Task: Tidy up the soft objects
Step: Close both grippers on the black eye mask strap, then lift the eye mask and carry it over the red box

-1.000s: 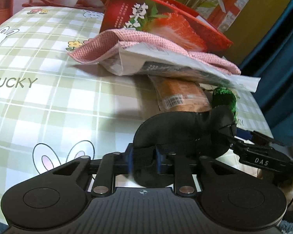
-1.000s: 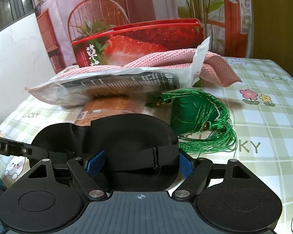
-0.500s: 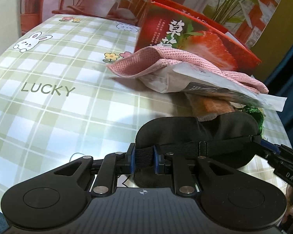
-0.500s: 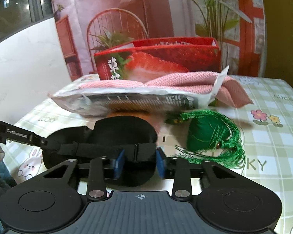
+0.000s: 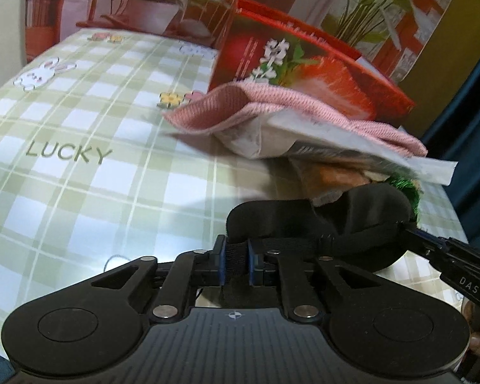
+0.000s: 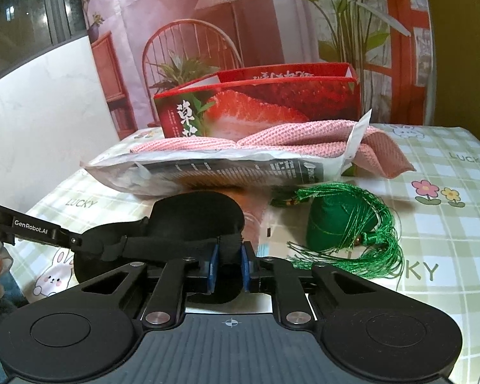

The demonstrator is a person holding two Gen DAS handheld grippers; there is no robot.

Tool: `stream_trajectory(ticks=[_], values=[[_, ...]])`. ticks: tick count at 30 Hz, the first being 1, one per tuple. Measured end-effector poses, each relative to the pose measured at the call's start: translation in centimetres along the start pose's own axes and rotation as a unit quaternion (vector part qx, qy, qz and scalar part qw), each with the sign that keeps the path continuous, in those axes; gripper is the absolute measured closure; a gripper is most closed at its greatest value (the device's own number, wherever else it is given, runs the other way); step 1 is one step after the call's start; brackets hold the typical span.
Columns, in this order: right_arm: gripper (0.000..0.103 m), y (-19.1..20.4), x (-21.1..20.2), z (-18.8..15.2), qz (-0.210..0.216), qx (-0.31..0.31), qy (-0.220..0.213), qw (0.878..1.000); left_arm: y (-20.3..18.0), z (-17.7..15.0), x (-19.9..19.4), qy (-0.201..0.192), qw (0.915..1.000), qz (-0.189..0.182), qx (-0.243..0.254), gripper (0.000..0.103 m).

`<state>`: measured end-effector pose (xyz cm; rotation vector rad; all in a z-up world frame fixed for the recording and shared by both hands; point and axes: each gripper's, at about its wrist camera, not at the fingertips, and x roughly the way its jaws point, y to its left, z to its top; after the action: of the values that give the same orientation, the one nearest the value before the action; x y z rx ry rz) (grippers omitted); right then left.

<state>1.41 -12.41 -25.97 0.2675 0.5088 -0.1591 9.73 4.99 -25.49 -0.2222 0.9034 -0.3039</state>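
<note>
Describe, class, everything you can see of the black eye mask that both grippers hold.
The black eye mask looks like soft, matte padded fabric, with two rounded lobes and a black elastic strap across its near side. The left gripper and the right gripper are each shut on an end, stretching it between them just above the checked tablecloth, in front of an orange packet.

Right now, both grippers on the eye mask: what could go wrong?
1. Both the left gripper and right gripper pinch the eye mask by its thin strap; pulling apart may slip it free.
2. The green tassel lies close beside it; loose threads could snag.
</note>
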Motion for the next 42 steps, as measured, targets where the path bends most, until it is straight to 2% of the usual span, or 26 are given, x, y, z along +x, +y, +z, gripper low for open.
stream_trajectory(ticks=[9, 16, 26, 30, 34, 42], values=[[0.094, 0.3, -1.5, 1.0, 0.009, -0.007, -0.025, 1.000, -1.6, 1.0, -3.3, -0.057, 0.9980, -0.009, 0.025, 0.092], [0.095, 1.1, -4.1, 2.4, 0.019, -0.022, -0.067, 0.997, -4.5, 1.4, -7.9, -0.120, 0.9887, -0.030, 0.085, 0.092], [0.095, 1.9, -8.2, 4.7, 0.031, -0.042, -0.140, 0.989, -6.5, 2.8, -12.2, -0.177, 0.9770, -0.042, 0.111, 0.092], [0.095, 1.7, -9.0, 6.6, 0.031, -0.042, -0.164, 0.985, -7.2, 5.2, -12.6, -0.196, 0.9735, -0.039, 0.112, 0.092], [0.095, 1.5, -8.6, 9.2, 0.027, -0.055, -0.176, 0.983, -8.6, 8.7, -12.7, -0.229, 0.9642, -0.026, 0.130, 0.092], [0.095, 0.6, -5.1, 15.9, 0.010, -0.072, -0.195, 0.978, -11.4, 16.7, -10.2, -0.271, 0.9500, 0.002, 0.155, 0.092]])
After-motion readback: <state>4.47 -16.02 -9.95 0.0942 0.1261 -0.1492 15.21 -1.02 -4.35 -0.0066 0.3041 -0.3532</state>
